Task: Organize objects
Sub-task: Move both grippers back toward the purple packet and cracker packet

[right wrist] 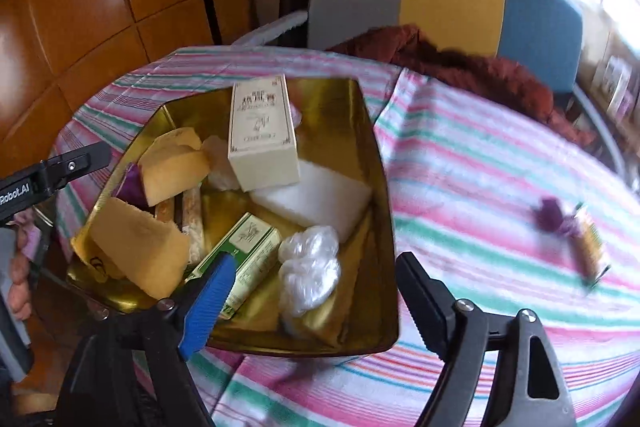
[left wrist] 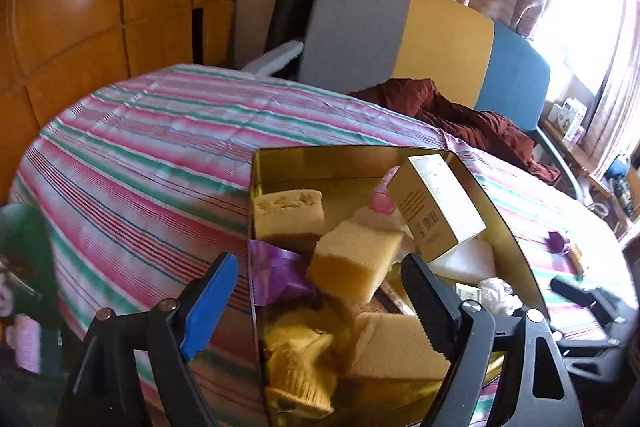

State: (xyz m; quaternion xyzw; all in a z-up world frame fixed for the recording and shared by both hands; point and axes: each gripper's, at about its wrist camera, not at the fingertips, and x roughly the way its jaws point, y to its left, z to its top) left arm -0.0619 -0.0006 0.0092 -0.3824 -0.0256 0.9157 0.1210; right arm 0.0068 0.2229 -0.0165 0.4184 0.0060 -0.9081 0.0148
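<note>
Sponges point(right wrist: 176, 167) come first: we count three yellow ones along the left of the gold tin point(right wrist: 376, 211) on the striped tabletop point(right wrist: 480, 167), then two boxes, one white block and one plastic wad. Both hand-held grippers, left point(left wrist: 320, 311) and right point(right wrist: 312, 303), gape wide, holding nothing.

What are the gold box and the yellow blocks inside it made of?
Gold box: looks like tin or foil-lined card; its shiny walls mirror the contents. Yellow blocks: likely sponge foam, matte, with pores and ragged edges. Neither can be confirmed by look alone.
</note>
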